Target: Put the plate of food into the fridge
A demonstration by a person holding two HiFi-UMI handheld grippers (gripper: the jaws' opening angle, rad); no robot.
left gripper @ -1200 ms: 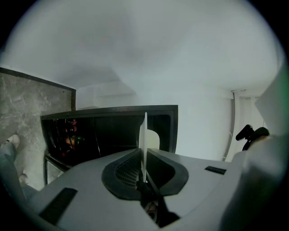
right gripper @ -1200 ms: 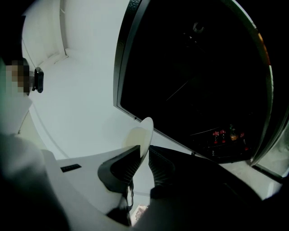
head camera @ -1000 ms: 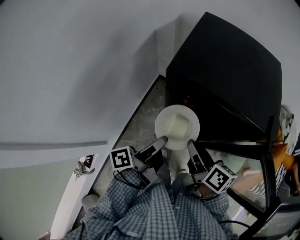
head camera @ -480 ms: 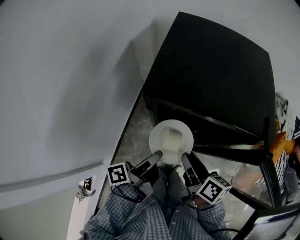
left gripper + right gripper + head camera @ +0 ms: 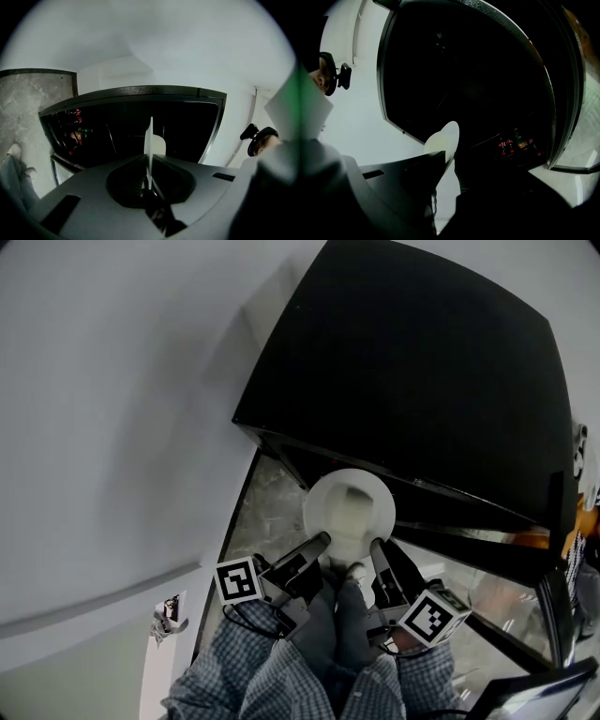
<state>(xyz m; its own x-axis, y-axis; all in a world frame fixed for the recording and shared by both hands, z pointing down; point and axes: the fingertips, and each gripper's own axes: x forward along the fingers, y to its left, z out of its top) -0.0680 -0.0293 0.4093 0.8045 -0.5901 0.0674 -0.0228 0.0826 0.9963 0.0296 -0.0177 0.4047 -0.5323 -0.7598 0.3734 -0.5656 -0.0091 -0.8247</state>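
I hold the white plate between both tools, just in front of the black fridge. My left tool pinches the plate's near-left rim. My right tool pinches its near-right rim. A pale block of food sits at the plate's middle. Small bottles stand inside the fridge's dark interior.

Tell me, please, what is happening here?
A person carries a white plate with pale food on it, using two grippers. The left gripper and the right gripper are each shut on the plate's near rim. The plate is held at the opening of the open black fridge. It does not seem to be set down inside yet.
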